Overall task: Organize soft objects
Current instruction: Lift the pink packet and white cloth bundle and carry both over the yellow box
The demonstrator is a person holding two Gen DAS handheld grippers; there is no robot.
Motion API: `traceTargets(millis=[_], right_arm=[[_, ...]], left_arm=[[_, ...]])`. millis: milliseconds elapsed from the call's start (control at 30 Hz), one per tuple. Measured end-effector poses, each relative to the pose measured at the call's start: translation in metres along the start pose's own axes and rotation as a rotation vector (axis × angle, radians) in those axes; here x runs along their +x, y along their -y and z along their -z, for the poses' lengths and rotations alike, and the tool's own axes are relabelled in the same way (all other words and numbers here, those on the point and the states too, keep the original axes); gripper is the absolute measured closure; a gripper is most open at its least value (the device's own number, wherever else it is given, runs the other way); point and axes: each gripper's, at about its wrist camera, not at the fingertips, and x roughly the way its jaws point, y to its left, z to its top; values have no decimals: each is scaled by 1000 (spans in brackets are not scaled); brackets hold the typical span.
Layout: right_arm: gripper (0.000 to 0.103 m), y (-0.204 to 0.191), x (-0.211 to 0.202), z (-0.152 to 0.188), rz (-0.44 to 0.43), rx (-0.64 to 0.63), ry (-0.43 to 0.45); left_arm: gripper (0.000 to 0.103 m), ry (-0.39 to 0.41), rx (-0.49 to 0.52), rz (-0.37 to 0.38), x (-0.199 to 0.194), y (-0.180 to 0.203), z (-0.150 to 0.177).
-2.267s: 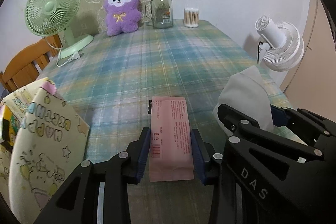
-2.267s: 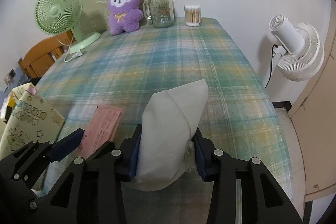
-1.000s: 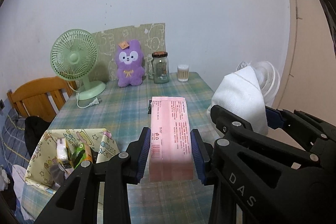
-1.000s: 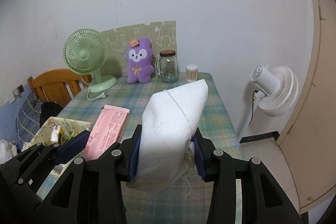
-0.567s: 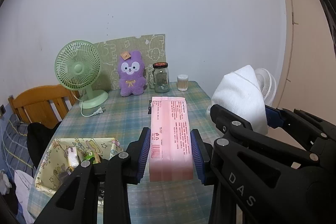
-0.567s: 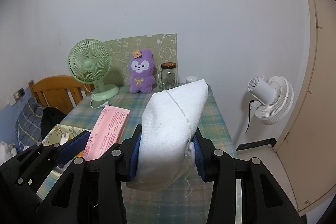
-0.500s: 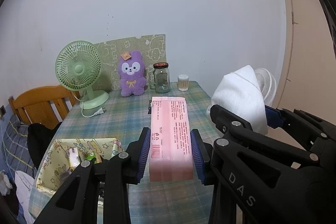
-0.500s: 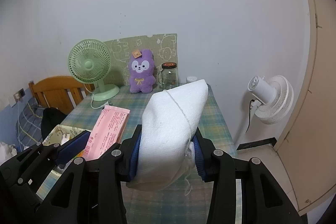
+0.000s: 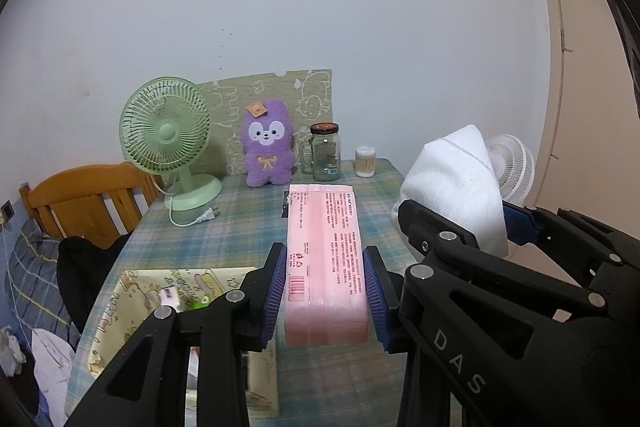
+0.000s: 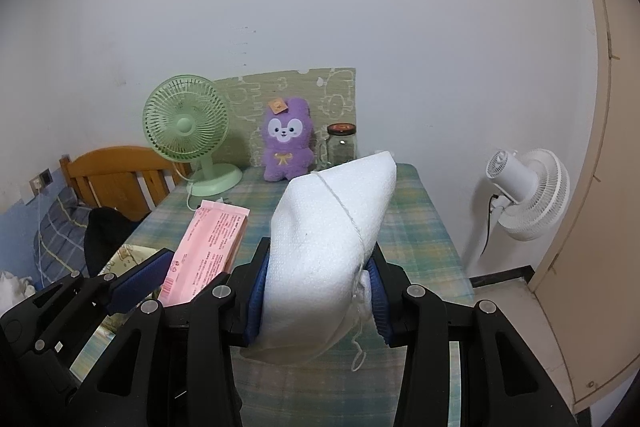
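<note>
My left gripper (image 9: 325,291) is shut on a pink tissue pack (image 9: 324,259) and holds it high above the plaid table (image 9: 224,227). My right gripper (image 10: 316,291) is shut on a white folded cloth (image 10: 328,243), also raised off the table. The cloth shows at the right of the left wrist view (image 9: 456,187), and the pink pack shows at the left of the right wrist view (image 10: 212,247). A yellow patterned fabric basket (image 9: 128,291) with small items in it sits at the table's near left corner, below my left gripper. A purple plush toy (image 9: 266,143) stands at the back.
A green desk fan (image 9: 168,135) with its loose cord, a glass jar (image 9: 325,151) and a cotton swab tub (image 9: 365,161) stand along the back wall. A wooden chair (image 9: 84,195) with dark clothing is on the left. A white floor fan (image 10: 528,195) stands right of the table.
Both grippers rose from table level and pulled back, each still holding its object. Over the last half second there is only a slight further backward drift.
</note>
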Motion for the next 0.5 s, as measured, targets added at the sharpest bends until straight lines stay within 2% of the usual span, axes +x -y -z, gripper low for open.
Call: traceTargets(millis=[200,500], right_arm=[[56,-21,9,-1,-27,3,-8],[56,-61,29,-1,-101,-17,-17]], left_arm=[[64,-10,-8,-12,3,-22,2],[64,-20,-32,-73,6,-63,8]])
